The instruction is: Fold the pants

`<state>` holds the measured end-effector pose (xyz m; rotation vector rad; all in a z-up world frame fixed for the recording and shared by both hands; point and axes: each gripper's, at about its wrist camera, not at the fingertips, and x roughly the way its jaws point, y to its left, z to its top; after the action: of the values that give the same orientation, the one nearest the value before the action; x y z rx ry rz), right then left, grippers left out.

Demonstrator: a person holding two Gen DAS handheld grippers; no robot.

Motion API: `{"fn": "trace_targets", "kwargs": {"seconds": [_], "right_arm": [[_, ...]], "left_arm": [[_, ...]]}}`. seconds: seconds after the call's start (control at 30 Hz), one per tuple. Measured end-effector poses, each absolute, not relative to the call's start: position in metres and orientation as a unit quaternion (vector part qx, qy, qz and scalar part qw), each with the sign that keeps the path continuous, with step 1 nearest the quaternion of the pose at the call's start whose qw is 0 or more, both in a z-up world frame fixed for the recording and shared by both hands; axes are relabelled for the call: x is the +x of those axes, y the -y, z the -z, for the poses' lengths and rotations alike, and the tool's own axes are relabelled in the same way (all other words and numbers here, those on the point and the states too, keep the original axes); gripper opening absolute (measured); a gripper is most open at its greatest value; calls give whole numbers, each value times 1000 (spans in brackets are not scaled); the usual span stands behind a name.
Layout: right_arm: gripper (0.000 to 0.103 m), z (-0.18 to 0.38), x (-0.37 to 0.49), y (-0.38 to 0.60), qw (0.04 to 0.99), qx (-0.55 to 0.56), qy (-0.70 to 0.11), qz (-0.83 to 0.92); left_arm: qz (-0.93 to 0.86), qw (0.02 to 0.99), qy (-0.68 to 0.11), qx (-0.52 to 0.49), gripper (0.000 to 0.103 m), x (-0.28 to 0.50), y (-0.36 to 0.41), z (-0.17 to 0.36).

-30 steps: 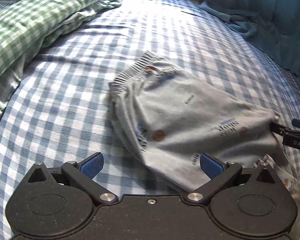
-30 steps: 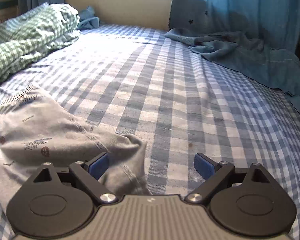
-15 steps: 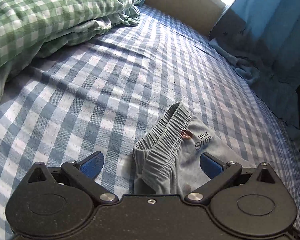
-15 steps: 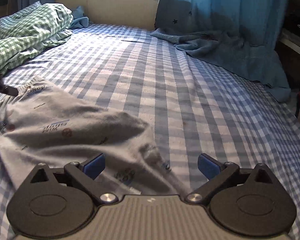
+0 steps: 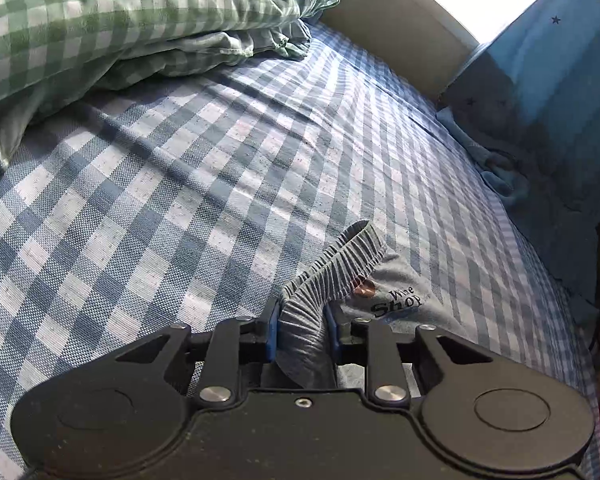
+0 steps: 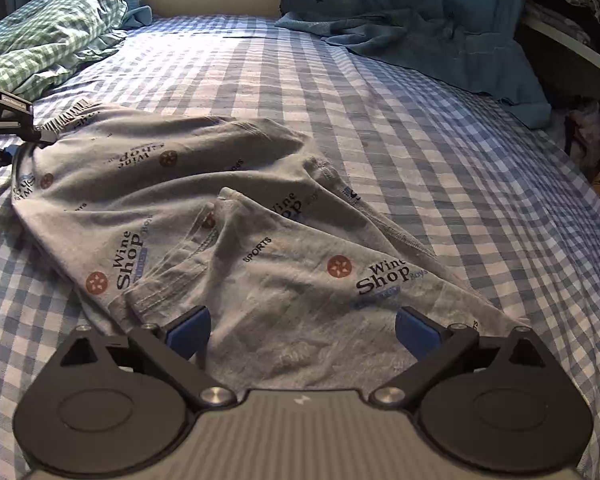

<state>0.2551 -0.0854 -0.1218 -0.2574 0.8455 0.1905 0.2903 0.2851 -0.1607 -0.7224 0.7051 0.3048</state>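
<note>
Left tongs (image 5: 300, 332) have just been closing and now pinch the ribbed waistband (image 5: 332, 276) of the grey pants (image 6: 228, 216), blue pads tight on the gathered elastic. The pants lie spread and rumpled across the blue checked bed (image 6: 420, 140), waistband at the far left. Right tongs (image 6: 302, 332) stand wide, hovering over the near leg end, gripping nothing.
</note>
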Motion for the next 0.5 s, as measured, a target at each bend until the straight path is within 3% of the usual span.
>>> {"fn": "trace_targets", "kwargs": {"seconds": [0.17,0.5], "right_arm": [[101,128,261,89,900,-113,-412,-83],[101,103,249,131,915,-85,-385,-80]], "left_arm": [[-142,885,-322,-305,14,290,-266,130],[-47,940,-267,-208,13,279,-190,34]]}}
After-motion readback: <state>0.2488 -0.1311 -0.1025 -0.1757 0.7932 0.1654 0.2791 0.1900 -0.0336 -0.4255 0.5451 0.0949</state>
